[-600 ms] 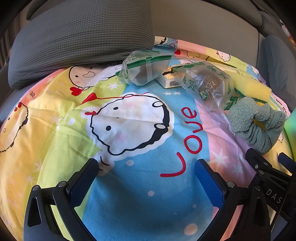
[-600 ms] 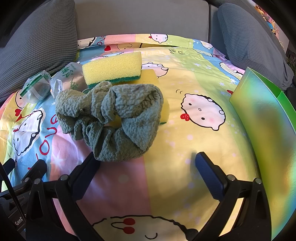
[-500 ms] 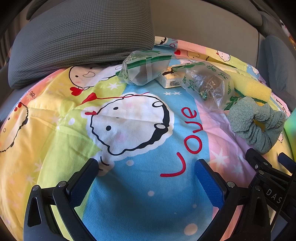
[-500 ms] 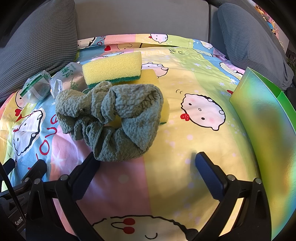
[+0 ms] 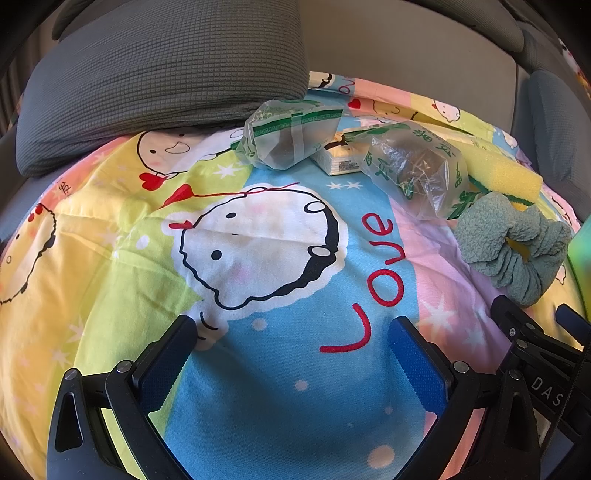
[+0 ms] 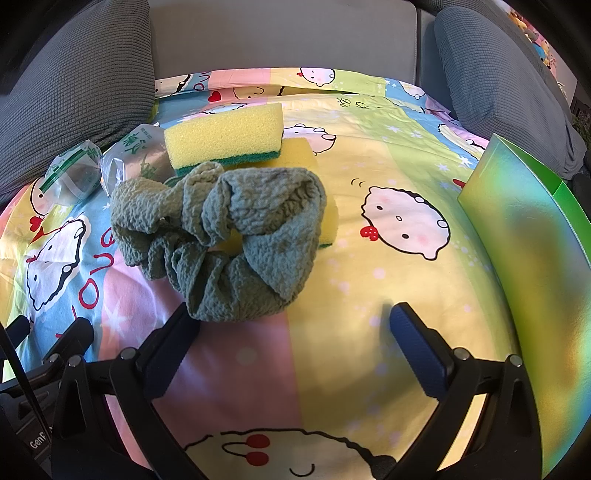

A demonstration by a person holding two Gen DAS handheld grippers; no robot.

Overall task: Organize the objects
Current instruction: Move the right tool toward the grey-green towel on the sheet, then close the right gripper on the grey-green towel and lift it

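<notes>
A sofa seat is covered by a cartoon-print sheet [image 5: 122, 206] in blocks of yellow, blue, pink and green, patterned with round white faces, red hearts and the red word "Love". Grey textured cushions are seen at both ends: one cushion [image 5: 159, 77] rests on the sheet's far left edge, another [image 6: 498, 74] at the far right, with the beige backrest [image 6: 280, 33] between them. The left tongs [image 5: 291, 350] are held spread above a blue patch of the sheet, with nothing between the blue-padded fingers. The right tongs [image 6: 291, 332] are likewise spread and empty, the left finger just beside the near edge of a grey-green scrunchie [image 6: 221, 236]. The scrunchie lies partly on a yellow sponge [image 6: 299, 155], and a second sponge [image 6: 221, 136], yellow with a green scouring layer, is stacked across the far part of the first. To the left of the sponges, two clear plastic bags with green print are seen: one bag [image 5: 417, 173] next to the sponges and another [image 5: 291, 136] near the left cushion. A small white pack [image 5: 340, 158] lies between the bags, touching both. At the right edge of the right wrist view, an open box [image 6: 524, 236] with an iridescent green-gold wall stands on the sheet, well apart from the scrunchie.
</notes>
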